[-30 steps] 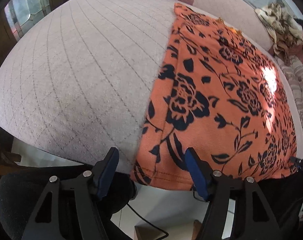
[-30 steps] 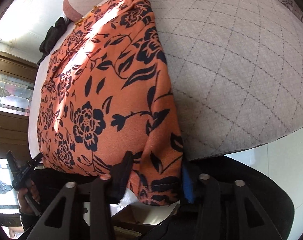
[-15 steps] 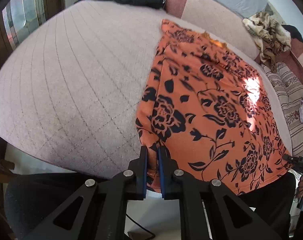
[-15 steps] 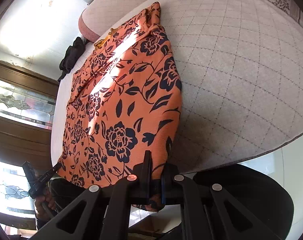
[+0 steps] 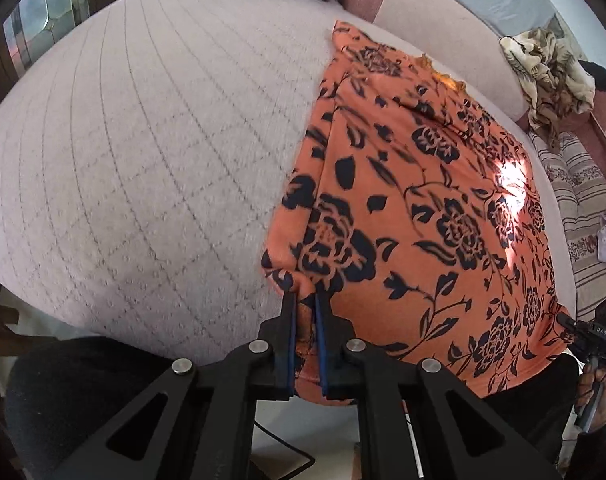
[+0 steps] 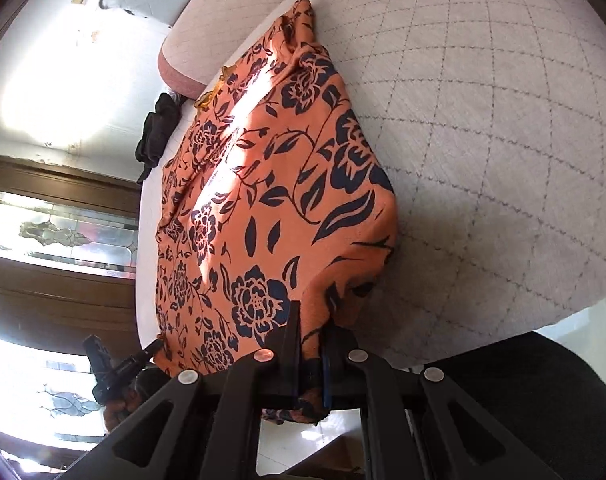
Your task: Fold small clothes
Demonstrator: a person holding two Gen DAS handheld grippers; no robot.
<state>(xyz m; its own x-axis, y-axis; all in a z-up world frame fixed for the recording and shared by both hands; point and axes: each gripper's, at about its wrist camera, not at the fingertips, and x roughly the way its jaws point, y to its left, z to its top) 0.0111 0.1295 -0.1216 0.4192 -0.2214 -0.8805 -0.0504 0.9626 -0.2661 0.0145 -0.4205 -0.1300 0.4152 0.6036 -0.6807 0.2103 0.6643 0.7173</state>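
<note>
Pinching orange floral garment (image 5: 415,216) hem, left claw (image 5: 306,312), right claw (image 6: 311,334) clamped

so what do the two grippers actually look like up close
Both look alike: the left gripper and right gripper are matte black, with angular linkage arms pierced by triangular cutouts and joined by round silver pivot pins. The jaws are flat black plates lined with thin blue pads. No cables, sleeves or markings show on them.

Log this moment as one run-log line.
left gripper: shut on orange floral garment hem | right gripper: shut on hem | garment on bed
</note>
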